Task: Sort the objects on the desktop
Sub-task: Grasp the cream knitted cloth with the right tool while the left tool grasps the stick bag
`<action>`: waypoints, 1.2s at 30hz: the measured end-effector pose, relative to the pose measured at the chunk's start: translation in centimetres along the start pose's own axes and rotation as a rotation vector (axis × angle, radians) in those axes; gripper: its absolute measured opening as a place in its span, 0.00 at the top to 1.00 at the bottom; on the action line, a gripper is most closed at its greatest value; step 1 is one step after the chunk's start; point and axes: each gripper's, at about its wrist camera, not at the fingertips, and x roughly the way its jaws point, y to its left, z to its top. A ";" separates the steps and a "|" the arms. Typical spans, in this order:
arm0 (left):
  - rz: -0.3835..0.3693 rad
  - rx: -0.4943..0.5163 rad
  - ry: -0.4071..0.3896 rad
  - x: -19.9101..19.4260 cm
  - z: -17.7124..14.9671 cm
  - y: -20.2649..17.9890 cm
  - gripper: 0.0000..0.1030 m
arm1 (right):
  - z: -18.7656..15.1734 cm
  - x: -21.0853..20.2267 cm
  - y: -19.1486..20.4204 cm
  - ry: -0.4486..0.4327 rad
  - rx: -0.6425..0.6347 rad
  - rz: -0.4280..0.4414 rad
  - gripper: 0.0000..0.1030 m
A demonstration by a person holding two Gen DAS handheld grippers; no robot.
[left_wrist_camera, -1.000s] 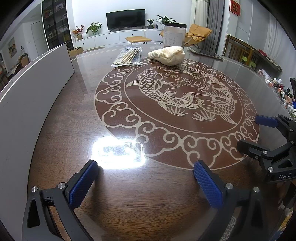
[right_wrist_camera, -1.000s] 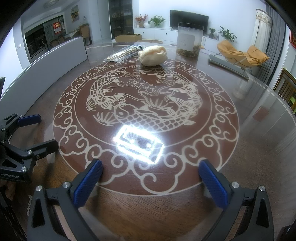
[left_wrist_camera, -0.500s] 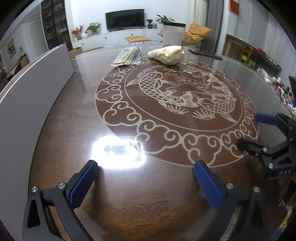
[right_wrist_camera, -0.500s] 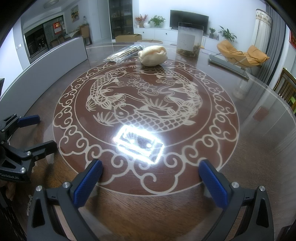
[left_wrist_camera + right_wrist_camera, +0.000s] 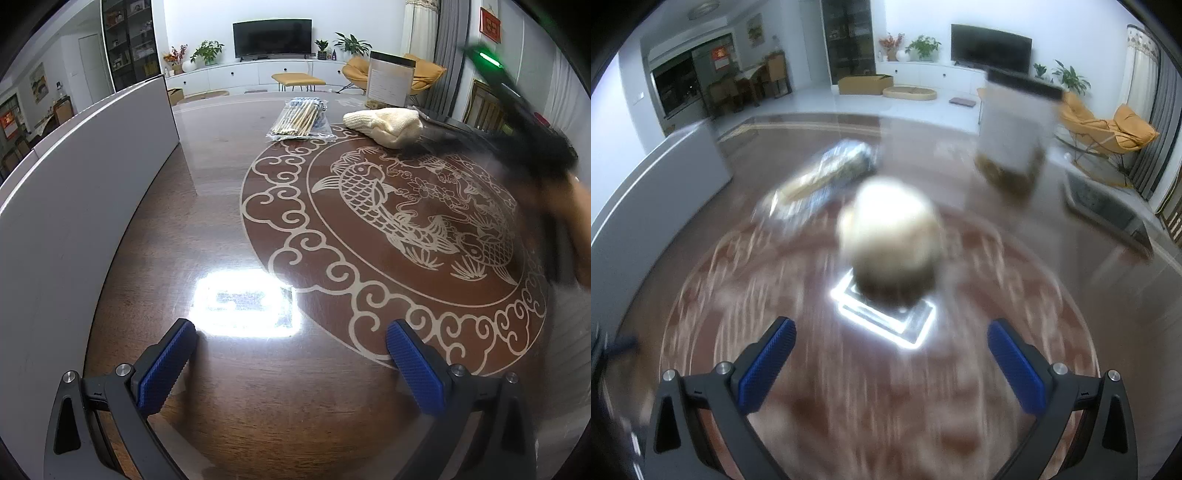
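Nothing appears sorted yet. Both tongs, left (image 5: 288, 365) and right (image 5: 890, 362), are spread wide, empty. A cream cloth bundle (image 5: 890, 229) is seen ahead of the right tongs, on the desk (image 5: 221, 221).

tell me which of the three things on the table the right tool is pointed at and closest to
The cream cloth bundle: it sits dead ahead of the open right tool, nearer than the bagged chopsticks off to its left or the jar behind right.

One cream cloth bundle (image 5: 386, 125), one chopstick packet (image 5: 300, 120), one jar (image 5: 389, 79), possibly one tray (image 5: 1108, 210).
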 end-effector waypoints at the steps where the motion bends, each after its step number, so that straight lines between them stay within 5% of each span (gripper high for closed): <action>1: 0.000 0.000 0.000 -0.1 0.0 0.0 0.00 | 1.6 1.0 0.2 0.000 -0.005 -0.015 0.00; 3: 0.001 -0.002 0.000 -0.1 -0.1 -0.1 0.00 | 3.3 2.3 0.4 0.012 -0.003 -0.032 0.02; 6: 0.001 -0.002 0.000 -0.2 -0.1 0.0 0.00 | 4.6 3.6 0.3 0.036 0.025 0.010 0.49; 10: 0.000 -0.001 0.000 -0.2 0.0 0.0 0.00 | 3.1 2.4 0.5 0.022 0.021 0.025 0.50; 21: 0.005 -0.004 0.004 0.3 0.7 -0.2 0.00 | -13.0 -8.6 -0.8 -0.051 0.104 -0.013 0.46; 30: -0.072 0.109 0.024 7.9 11.3 0.1 0.00 | -13.6 -8.9 0.4 -0.027 0.055 -0.096 0.44; 36: -0.077 0.116 0.035 12.7 18.3 0.5 0.00 | -13.7 -9.0 0.0 -0.031 0.069 -0.076 0.43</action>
